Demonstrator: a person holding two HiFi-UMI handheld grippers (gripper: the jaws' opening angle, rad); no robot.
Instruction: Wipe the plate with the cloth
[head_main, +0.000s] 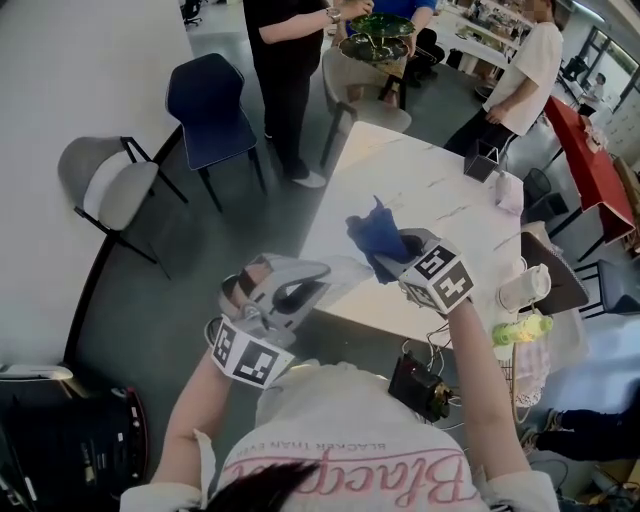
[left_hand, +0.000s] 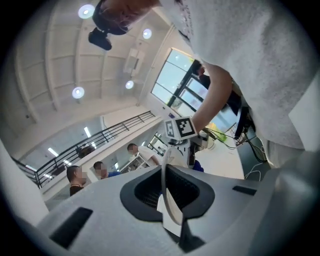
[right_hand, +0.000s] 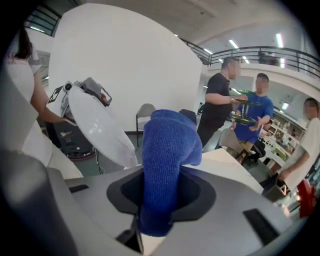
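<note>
White round plate (right_hand: 97, 125) hangs edge-gripped in the left gripper's (left_hand: 169, 200) near-closed jaws, at eight o'clock of the plush blue cloth (head_main: 378, 238) that the right gripper (head_main: 400, 265) pinches above the white marble table (head_main: 440, 195).

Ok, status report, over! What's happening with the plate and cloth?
Left gripper shut on plate. Right gripper shut on blue cloth. Cloth close beside plate, contact unclear. Nothing between them.

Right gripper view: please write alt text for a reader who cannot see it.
The right gripper is shut on a blue cloth standing up between its jaws. At left, the left gripper holds a tilted white plate by its edge.
</note>
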